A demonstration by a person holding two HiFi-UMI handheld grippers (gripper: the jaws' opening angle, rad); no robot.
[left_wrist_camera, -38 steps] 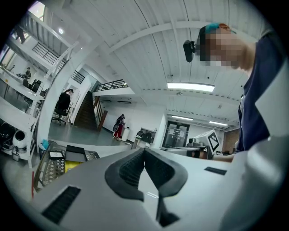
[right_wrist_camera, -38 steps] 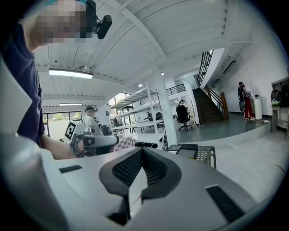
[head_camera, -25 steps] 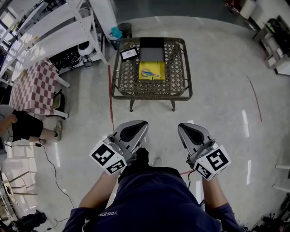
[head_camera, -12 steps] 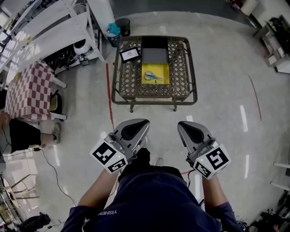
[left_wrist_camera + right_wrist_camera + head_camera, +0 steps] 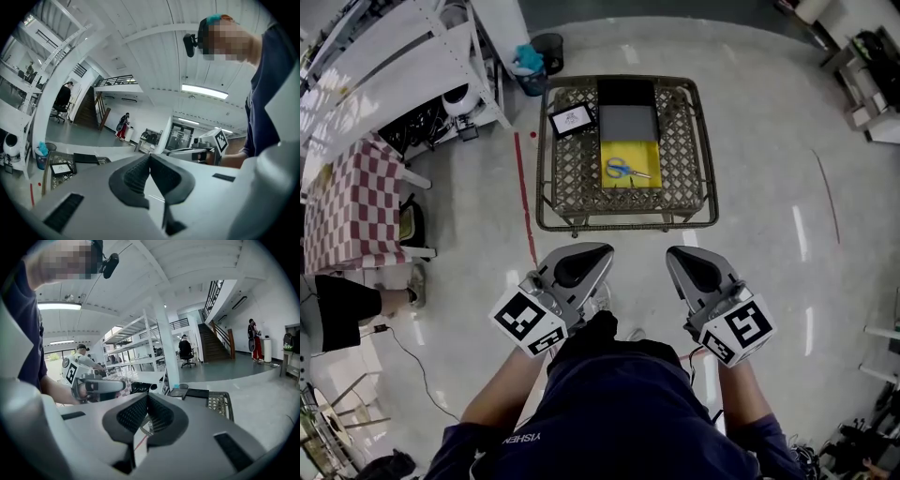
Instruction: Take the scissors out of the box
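The left gripper (image 5: 150,158) has its fingers (image 5: 133,176) pressed together with nothing between them, and the right gripper (image 5: 147,397) has its fingers (image 5: 133,414) shut the same way, also empty. Both are held low and side by side in front of the person's body, pointing towards 12 o'clock. That reads as a carrying posture, since the worktop (image 5: 572,178) is not within reach; the fingers would have to spread before any grasp

The scissors (image 5: 625,170) lie flat in the open yellow box (image 5: 647,155) at the middle of the wicker worktop, at 12 o'clock from the grippers and well apart from them. Their blue handles sit towards 9 o'clock and the blades towards 3 o'clock. Nothing covers them, so they look ready to be picked from above

A grey flat piece (image 5: 628,122), likely the lid, lies just beside the box at its 12 o'clock, and a small framed card (image 5: 572,119) at its 10 o'clock. Only bare floor and the worktop's raised near rim stand between. A red tape line (image 5: 525,206) runs at 11 o'clock, and white shelving (image 5: 394,56) and a checked table (image 5: 347,197) stand off at 9 to 10 o'clock, well clear
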